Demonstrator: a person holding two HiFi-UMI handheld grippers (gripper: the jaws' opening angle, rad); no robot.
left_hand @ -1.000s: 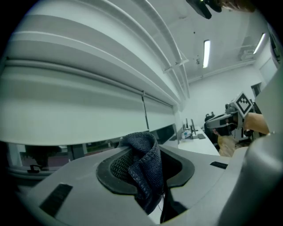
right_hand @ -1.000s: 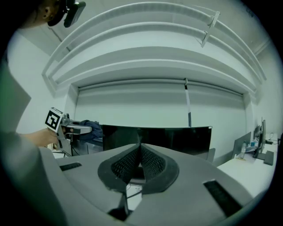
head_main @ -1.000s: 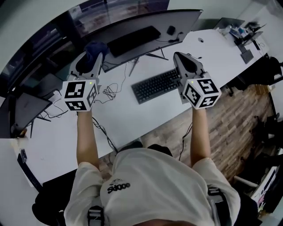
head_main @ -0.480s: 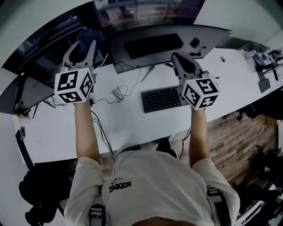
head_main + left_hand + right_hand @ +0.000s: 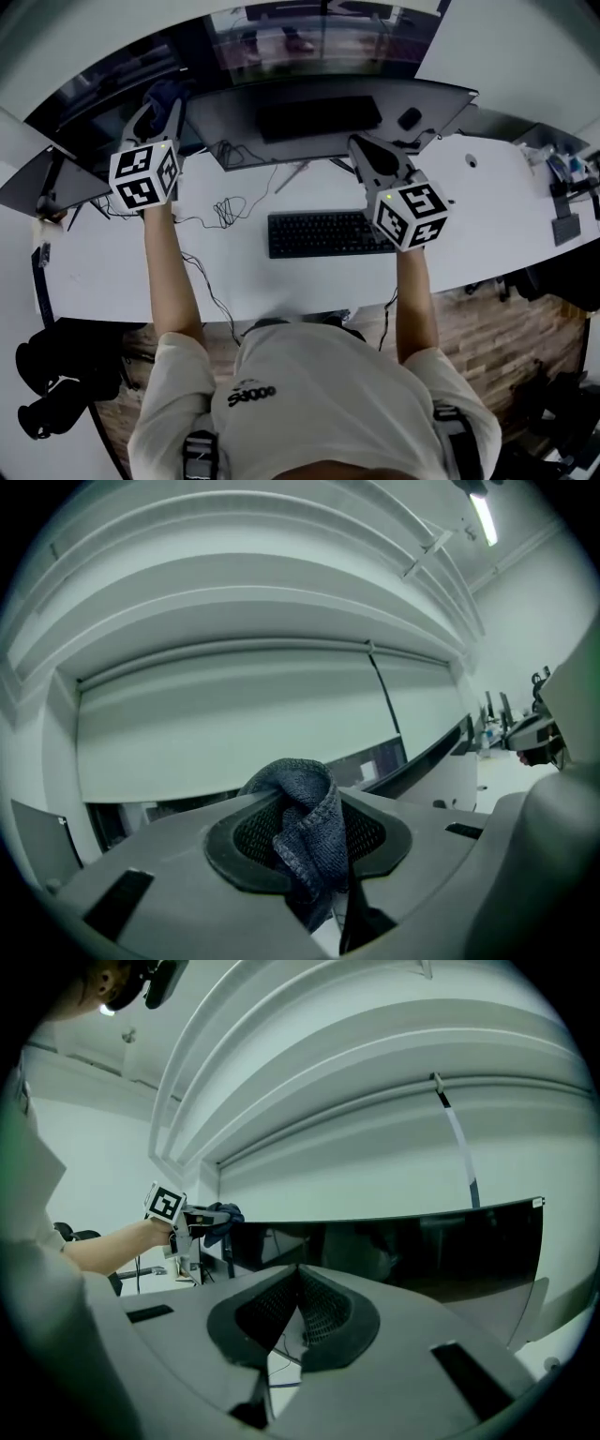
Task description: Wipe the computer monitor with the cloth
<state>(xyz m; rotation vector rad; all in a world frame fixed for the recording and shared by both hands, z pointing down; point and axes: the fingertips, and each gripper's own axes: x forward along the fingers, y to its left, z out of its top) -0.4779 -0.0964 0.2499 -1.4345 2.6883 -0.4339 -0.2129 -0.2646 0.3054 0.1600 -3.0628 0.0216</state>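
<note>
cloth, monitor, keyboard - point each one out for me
cloth (image 5: 302,832), left gripper view, on the blue folded bunch pinched between the jaws
monitor (image 5: 225,117), head view, on the left part of the dark curved screen
keyboard (image 5: 323,234), head view, on the middle of the black key field

Dark blue, nubby cloth (image 5: 302,841), bunched and folded over, pinched between the jaws of the left gripper (image 5: 305,794), lower centre. Wide curved monitor (image 5: 328,117), screen dark, stands upright across top centre.
</note>
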